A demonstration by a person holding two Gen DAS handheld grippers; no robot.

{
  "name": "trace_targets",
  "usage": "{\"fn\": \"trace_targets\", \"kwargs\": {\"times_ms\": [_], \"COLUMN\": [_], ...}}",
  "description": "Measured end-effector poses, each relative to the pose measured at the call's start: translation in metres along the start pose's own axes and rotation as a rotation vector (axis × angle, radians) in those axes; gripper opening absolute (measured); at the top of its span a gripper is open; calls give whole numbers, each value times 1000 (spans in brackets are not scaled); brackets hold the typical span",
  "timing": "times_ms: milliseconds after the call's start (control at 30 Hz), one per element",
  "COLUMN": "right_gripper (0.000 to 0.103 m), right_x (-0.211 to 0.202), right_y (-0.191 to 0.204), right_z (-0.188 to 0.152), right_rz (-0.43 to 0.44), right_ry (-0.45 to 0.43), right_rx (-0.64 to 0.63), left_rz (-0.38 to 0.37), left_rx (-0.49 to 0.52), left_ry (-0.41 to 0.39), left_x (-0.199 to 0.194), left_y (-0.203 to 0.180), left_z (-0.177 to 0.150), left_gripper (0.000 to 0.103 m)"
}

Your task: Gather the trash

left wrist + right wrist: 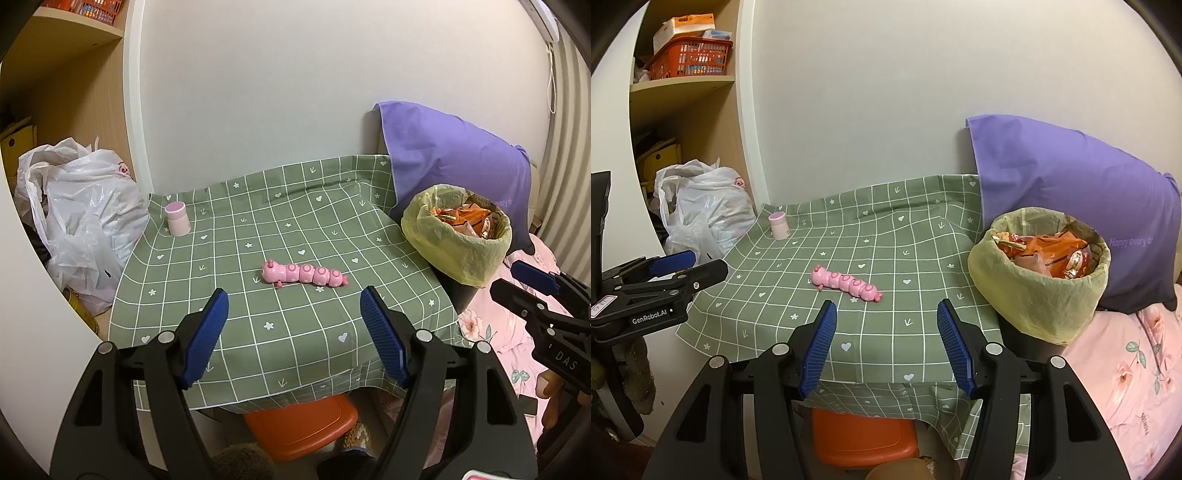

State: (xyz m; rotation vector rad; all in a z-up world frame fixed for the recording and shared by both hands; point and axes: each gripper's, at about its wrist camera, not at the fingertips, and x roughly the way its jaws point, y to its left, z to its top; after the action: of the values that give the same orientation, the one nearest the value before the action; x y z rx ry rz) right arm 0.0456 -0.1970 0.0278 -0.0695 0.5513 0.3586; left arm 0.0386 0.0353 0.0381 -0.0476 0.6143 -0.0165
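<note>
A black bin point(458, 236) point(1039, 273) lined with a yellow-green bag stands at the table's right edge, filled with orange wrappers point(1049, 253). On the green checked tablecloth point(258, 332) point(886, 354) lie a pink caterpillar toy point(304, 274) point(846, 282) and, at the back left, a small pink cup point(177, 218) point(780, 226). My left gripper point(295, 301) hovers open over the table's near edge, nothing between its blue pads. My right gripper point(886, 314) is open too, also empty, just short of the toy and left of the bin. Each gripper shows in the other's view, left gripper point(670, 264), right gripper point(524, 280).
A white plastic bag point(85, 214) point(705, 210) bulges at the table's left by wooden shelves holding a red basket point(690, 59). A purple pillow point(454, 162) point(1071, 199) leans on the wall behind the bin. Pink floral bedding point(1126, 369) lies right; an orange stool point(299, 424) sits under the table.
</note>
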Motion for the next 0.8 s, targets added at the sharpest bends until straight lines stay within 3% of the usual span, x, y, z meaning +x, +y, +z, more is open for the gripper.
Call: {"fn": "trace_targets", "kwargs": {"times_ms": [800], "right_gripper": [53], "right_x": [-7], "right_y": [-10], "right_z": [-3], "right_rz": [-3], "right_ry": [-8], "right_rx": [10], "left_rz": [-17], "left_rx": [0], "left_ry": [-6], "left_x": [-10], "left_y": [-7], "left_z": [1], "left_gripper": [67]}}
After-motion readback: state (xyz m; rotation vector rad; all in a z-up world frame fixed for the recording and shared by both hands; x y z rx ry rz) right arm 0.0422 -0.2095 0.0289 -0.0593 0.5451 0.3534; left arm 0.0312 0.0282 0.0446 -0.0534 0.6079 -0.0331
